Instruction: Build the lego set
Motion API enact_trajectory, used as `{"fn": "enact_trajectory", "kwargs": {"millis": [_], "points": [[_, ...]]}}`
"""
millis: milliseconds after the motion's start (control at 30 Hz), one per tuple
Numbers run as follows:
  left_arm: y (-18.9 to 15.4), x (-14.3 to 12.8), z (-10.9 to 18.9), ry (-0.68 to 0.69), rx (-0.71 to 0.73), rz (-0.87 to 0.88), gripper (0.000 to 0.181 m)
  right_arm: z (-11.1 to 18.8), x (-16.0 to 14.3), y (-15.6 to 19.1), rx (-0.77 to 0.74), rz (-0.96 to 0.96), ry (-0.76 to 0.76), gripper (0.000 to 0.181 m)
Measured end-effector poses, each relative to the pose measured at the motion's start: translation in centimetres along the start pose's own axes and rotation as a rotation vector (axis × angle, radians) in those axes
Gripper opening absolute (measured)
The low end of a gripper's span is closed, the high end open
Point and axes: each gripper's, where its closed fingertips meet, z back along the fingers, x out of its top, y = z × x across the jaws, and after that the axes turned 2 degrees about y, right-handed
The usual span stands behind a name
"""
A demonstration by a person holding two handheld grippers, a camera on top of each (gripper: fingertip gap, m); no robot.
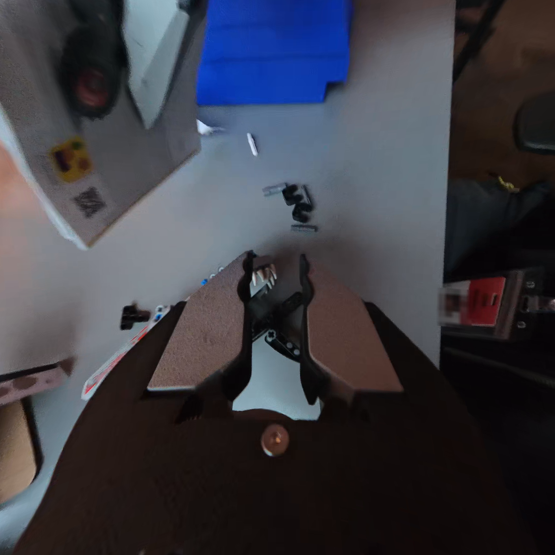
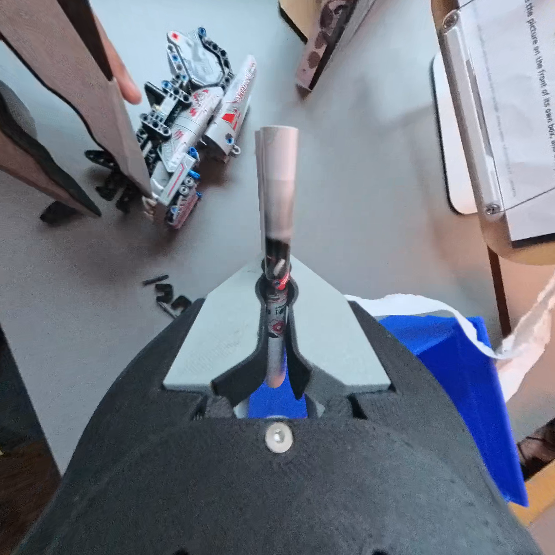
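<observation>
A grey table (image 2: 345, 180) carries the parts, and both grippers are held over it. The right gripper (image 2: 276, 288) is clamped on a long grey cylindrical Lego piece (image 2: 279, 180) with red and black markings on its lower part; the piece is pinched between the jaws and stands out well past the fingertips. Beyond it, toward the far left of the table as the right wrist view shows it, the partly built Lego model (image 2: 192, 126) lies on its side — grey panels with red stickers, black beams and blue pins. The left gripper (image 1: 276, 261) is seen there touching the model's near end, with a person's fingertip (image 2: 129, 87) showing beside it. In the left wrist view the jaws stand apart around black Lego beams (image 1: 279, 318) and a cluster of small white tooth-like pieces (image 1: 265, 274); whether these are gripped cannot be told, since a gap shows on the right side. A small group of loose black and grey pieces (image 1: 295, 204) lies on the bare table just ahead of the fingertips, and a single black connector (image 1: 132, 315) lies to the left. A blue bin (image 1: 273, 51) sits at the table's far edge in that view — beside it a grey Lego box (image 1: 99, 120). A clipboard with a printed sheet (image 2: 495, 120) lies at the right edge in the right wrist view.
</observation>
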Motion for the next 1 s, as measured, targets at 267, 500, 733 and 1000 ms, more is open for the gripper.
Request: {"fn": "enact_trajectory", "kwargs": {"millis": [267,500,733,1000], "points": [[0.8,-5.1,0.5,0.182,-0.112,0.068,0.000,3.4,-2.5,-1.3,-0.132,-0.114,-0.087,0.002],[1.8,-8.5,5.4,0.096,-0.051,0.174,0.007,8.9,-3.0,-1.1,-0.166,-0.201,-0.277,0.002],[7.1,-3.8,5.2,0.046,0.362,0.201,0.029,9.8,-4.3,-1.1,-0.195,-0.242,-0.320,0.002],[15.6,-5.2,-0.7,0.402,0.429,0.422,0.020,11.8,-6.1,0.0,-0.205,-0.283,-0.396,0.002]]}}
